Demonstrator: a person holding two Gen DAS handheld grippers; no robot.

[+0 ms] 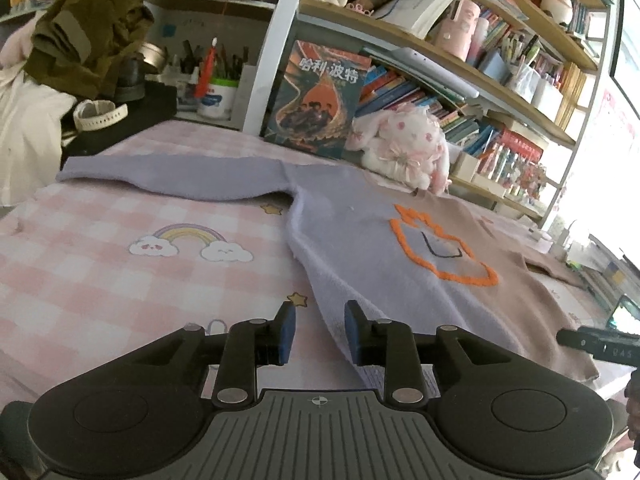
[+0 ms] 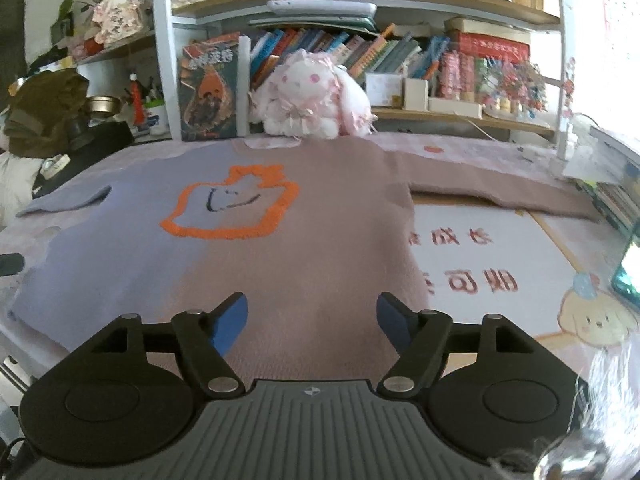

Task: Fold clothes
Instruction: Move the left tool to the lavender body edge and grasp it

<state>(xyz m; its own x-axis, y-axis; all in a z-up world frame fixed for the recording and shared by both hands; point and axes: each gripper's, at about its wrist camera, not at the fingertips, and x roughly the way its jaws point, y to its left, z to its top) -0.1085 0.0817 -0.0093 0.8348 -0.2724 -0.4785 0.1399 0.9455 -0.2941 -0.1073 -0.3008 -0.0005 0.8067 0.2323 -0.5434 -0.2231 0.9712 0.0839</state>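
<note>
A knitted sweater (image 1: 380,248) that fades from lilac to dusty pink, with an orange outlined figure on its chest, lies spread flat on a pink checked tablecloth (image 1: 120,280), both sleeves stretched out sideways. My left gripper (image 1: 320,332) hovers over the sweater's lilac lower side edge. Its blue pads stand a little apart, and only cloth lying flat shows below the gap. In the right wrist view the sweater (image 2: 280,260) fills the middle. My right gripper (image 2: 312,324) is wide open above the pink hem, gripping nothing.
A white and pink plush rabbit (image 2: 312,100) and an upright book (image 1: 316,100) stand at the table's far edge under crowded shelves. An olive garment pile (image 1: 80,36) sits far left. A lit phone (image 2: 628,268) lies at the right edge.
</note>
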